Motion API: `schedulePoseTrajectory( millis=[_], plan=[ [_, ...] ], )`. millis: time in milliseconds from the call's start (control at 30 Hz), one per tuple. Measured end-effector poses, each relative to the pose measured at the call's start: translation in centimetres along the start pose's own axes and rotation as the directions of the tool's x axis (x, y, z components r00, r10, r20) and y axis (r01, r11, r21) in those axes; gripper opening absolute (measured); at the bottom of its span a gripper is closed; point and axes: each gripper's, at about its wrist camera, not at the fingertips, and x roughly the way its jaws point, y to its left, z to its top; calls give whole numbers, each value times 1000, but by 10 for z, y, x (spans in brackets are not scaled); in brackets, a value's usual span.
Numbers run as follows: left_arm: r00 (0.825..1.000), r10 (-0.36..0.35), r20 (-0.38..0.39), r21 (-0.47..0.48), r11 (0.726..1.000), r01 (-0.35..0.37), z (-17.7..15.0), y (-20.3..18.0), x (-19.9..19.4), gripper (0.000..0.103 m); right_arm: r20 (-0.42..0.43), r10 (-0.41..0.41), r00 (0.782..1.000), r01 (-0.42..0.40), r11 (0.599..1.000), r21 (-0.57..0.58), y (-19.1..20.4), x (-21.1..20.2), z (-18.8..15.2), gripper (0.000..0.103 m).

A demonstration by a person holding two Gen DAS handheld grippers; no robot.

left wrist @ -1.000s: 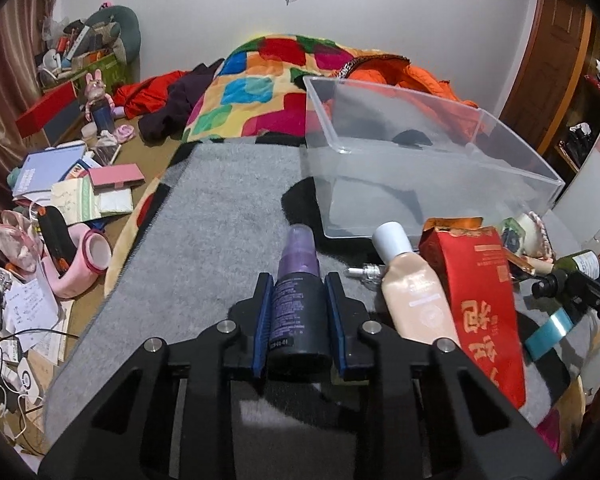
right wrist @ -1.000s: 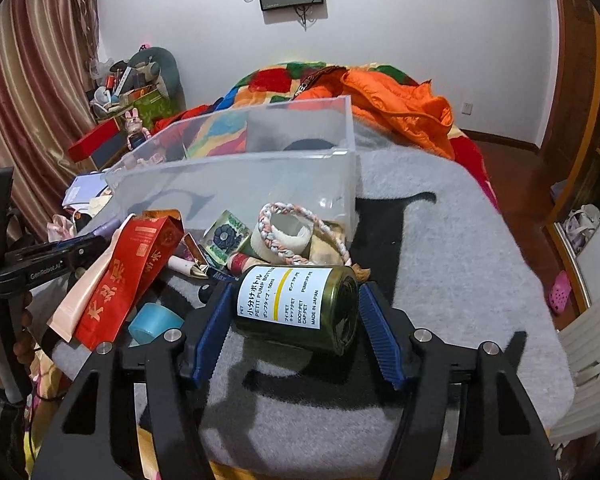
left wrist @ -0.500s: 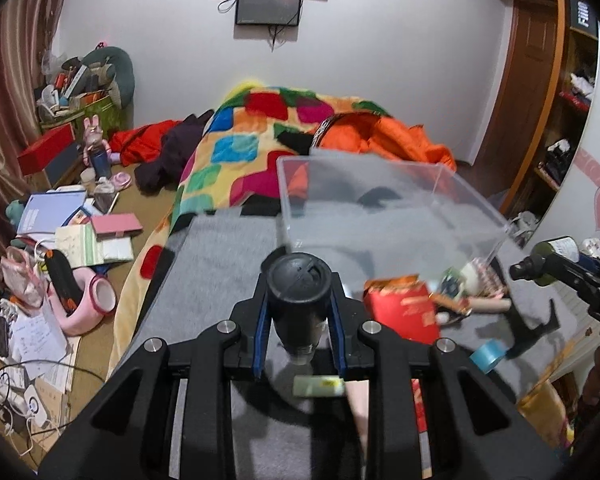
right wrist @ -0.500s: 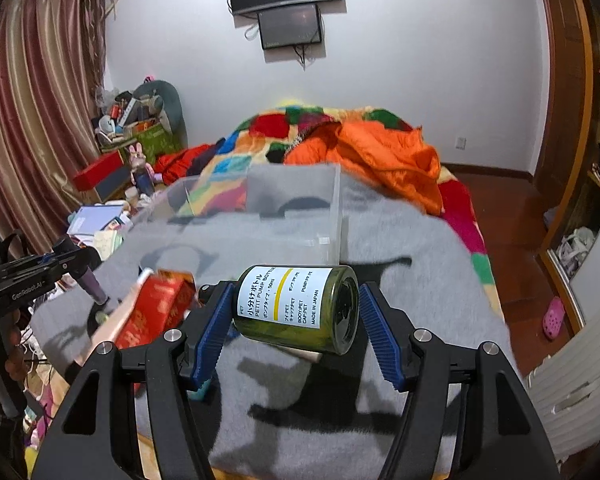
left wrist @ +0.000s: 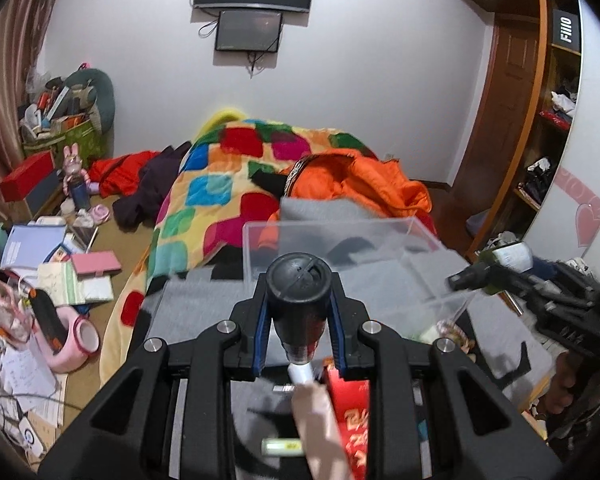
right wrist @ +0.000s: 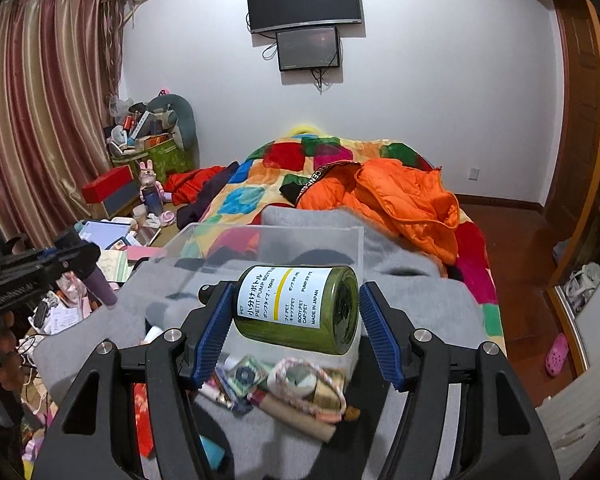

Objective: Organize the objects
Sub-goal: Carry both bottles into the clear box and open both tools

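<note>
Status: both tools are loaded and raised above the grey blanket (right wrist: 428, 280) that covers the near end of the bed. The left tool (left wrist: 299, 330) is clenched on a dark purple spray bottle with a round black cap (left wrist: 299, 304), seen end-on. The right tool (right wrist: 296, 322) grips a green cylindrical pump bottle with a white label (right wrist: 298, 308), held sideways, cap end against the left pad.

Progress: judged early. The clear rectangular plastic bin (right wrist: 276, 250) ahead shows no sorted items inside, though its floor is partly hidden. Still loose on the blanket: a beige tube with a white cap (left wrist: 320, 420), a red printed packet (left wrist: 350, 404), and, in front of the bin, a cluster of small packets and a braided cord ring (right wrist: 300, 376).

Clearances: the bin's near rim lies just beyond both bottles, with its open top unobstructed. The two tools sit near each other, side by side, so entries should be staggered. The blanket's right edge drops to open floor; the left side borders floor clutter.
</note>
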Motion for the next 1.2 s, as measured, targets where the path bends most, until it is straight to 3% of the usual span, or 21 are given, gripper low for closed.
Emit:
schedulePoseTrajectory(
  millis=[300,600,1033,1100,1200],
  plan=[
    [1000,21,-21,42,999,-20,29,-11,38,25,-65,18,998,-18,1000,-3,1,43,16,60],
    [990,40,-135,48,998,-34,21,-7,99,25,-173,40,984,-43,999,-15,6,90,13,60],
    [973,4,-231,55,998,9,7,-12,134,26,-258,42,965,-61,996,-66,22,124,4,61],
    [971,3,-238,55,998,11,6,-11,136,28,-264,39,964,-60,996,-72,23,126,2,61],
    [969,-3,-246,52,999,16,5,-11,136,44,-266,37,963,-59,996,-74,24,129,1,61]
  ],
)
